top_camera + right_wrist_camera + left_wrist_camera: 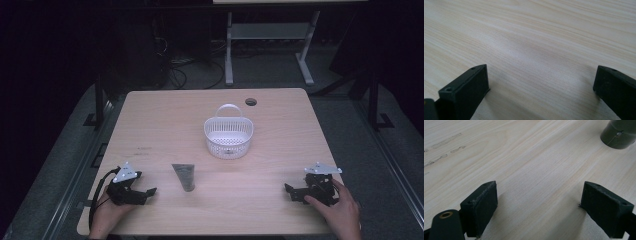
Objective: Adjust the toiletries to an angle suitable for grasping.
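Black left tongs (145, 192) rest on the pale wooden tabletop (165, 115) at its near left corner, well to the left of the dark tube (185, 176), which serves as the landmark. A hand (107, 210) grips them from the near edge, and a grey three-cornered plate sits on top. In the left gripper view the two jaws stand wide apart over bare wood, released, with nothing between them; the tube's (619, 132) round dark end lies ahead of them toward the upper right, well apart from either jaw.

That tube lies flat on the tabletop near the middle of the near half, its wide flat end pointing away from the person and its narrower end toward the near edge. Neither tongs touch it.

Beyond the tube and a little to its right stands a white basket (228, 135) with a perforated wall and its handle raised, apart from the tube.

Well to the right of the tube, the right tongs (290, 192) lie on the tabletop under the other hand (340, 207). In the right gripper view their jaws are spread wide over bare wood, released and holding nothing.
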